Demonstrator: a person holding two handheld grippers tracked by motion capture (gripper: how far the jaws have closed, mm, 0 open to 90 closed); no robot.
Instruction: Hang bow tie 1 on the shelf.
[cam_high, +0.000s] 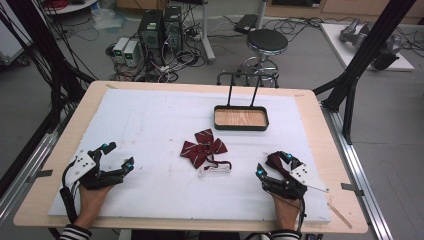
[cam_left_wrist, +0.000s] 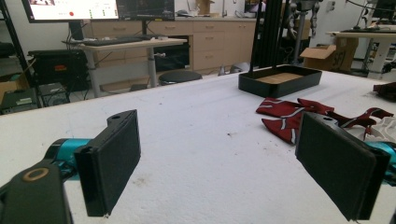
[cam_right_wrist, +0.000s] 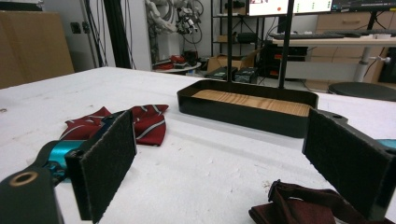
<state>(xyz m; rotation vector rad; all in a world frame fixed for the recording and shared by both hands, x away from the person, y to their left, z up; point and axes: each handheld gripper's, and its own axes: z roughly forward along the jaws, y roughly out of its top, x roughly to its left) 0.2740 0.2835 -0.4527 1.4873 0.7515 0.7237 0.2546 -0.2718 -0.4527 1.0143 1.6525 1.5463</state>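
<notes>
A dark red bow tie with white stripes lies at the middle of the white mat, with a white strap beside it. The same bow tie lies ahead and right in the left gripper view. A second, dark maroon piece of cloth lies at the right. My right gripper stands open around that cloth, which rests low between its jaws. At the mat's left, my left gripper is open with nothing between its pads.
A black tray with a wooden floor and a tall wire handle stands behind the bow tie. The wooden table's rim surrounds the mat. Beyond it are a stool, computer cases and black frame posts.
</notes>
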